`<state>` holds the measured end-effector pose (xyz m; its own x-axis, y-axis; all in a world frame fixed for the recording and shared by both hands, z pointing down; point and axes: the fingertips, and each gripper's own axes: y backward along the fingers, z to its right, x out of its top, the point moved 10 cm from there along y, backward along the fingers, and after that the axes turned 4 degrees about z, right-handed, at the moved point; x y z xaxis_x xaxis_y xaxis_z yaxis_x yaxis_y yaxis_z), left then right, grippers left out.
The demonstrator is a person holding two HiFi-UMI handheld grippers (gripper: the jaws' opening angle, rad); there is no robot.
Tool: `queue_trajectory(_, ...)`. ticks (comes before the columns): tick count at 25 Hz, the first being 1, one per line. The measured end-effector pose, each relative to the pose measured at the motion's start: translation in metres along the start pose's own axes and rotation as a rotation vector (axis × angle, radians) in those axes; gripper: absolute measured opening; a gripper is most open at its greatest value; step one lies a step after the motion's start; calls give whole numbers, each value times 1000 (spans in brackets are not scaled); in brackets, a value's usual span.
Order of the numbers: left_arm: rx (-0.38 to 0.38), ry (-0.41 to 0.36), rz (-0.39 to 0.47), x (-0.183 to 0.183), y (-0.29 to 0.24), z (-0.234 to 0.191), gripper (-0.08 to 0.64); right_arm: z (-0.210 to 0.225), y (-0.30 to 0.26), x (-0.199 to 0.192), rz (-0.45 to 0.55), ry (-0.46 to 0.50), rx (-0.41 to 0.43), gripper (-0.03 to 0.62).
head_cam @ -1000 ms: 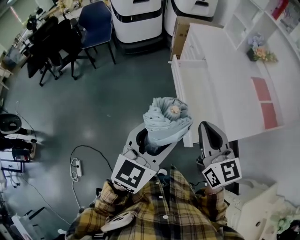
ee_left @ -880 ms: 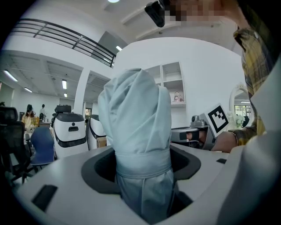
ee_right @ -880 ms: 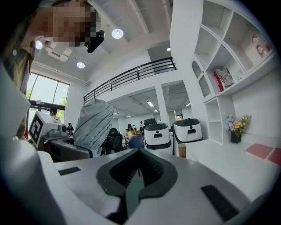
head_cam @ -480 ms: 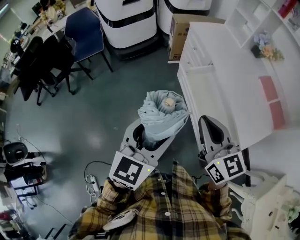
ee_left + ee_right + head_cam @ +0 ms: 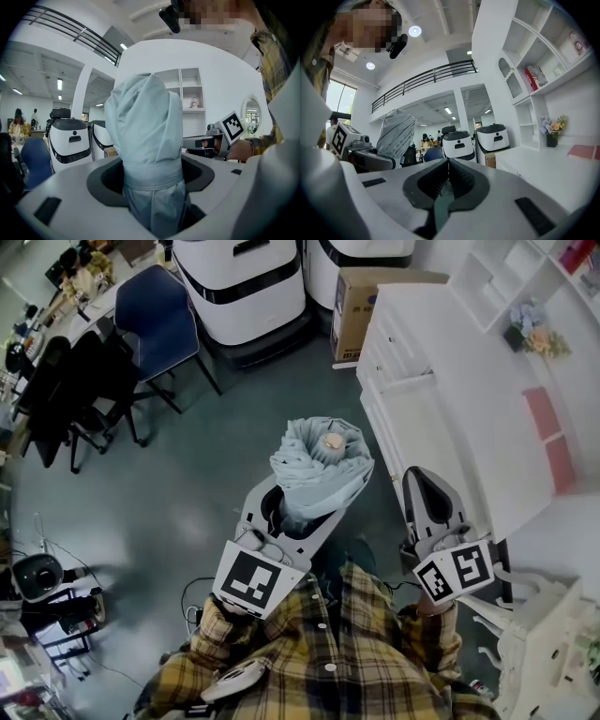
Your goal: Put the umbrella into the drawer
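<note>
A grey floor (image 5: 178, 474) spreads below, with a white drawer unit (image 5: 450, 409) along the right, a small bunch of flowers (image 5: 531, 337) on its top, and a cardboard box (image 5: 364, 307), two white machines (image 5: 239, 282) and a blue chair (image 5: 157, 307) at the far side. The left gripper (image 5: 286, 517) pinches a folded pale-blue umbrella (image 5: 321, 470) upright, its bundled cloth rising out of the jaws, above the floor and near the unit's front but not in it. The right gripper (image 5: 427, 495) hangs just to its right, jaws pressed together on nothing, beside the plaid-sleeved person
</note>
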<state>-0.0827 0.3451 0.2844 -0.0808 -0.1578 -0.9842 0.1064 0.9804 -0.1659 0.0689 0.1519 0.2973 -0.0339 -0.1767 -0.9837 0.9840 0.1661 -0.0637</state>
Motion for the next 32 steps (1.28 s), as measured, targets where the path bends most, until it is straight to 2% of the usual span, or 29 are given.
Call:
queue_trajectory(6,-31,-7,-15,-1,-11,-8,316,11,6,-8,-10,-23,-67,17)
queue_trajectory(15,-119,-12,-42,5,-112,-45,316,78,-45,-14,-64,-39,-111,17)
queue_trajectory(24,-284,-48,-74,35,-239,-65,316,157,-91,7,-46,-70,-202,17)
queue_trajectory(32,-445,-85,-88,60,-325,-53,316,208,-71,27,12,-68,-365,17)
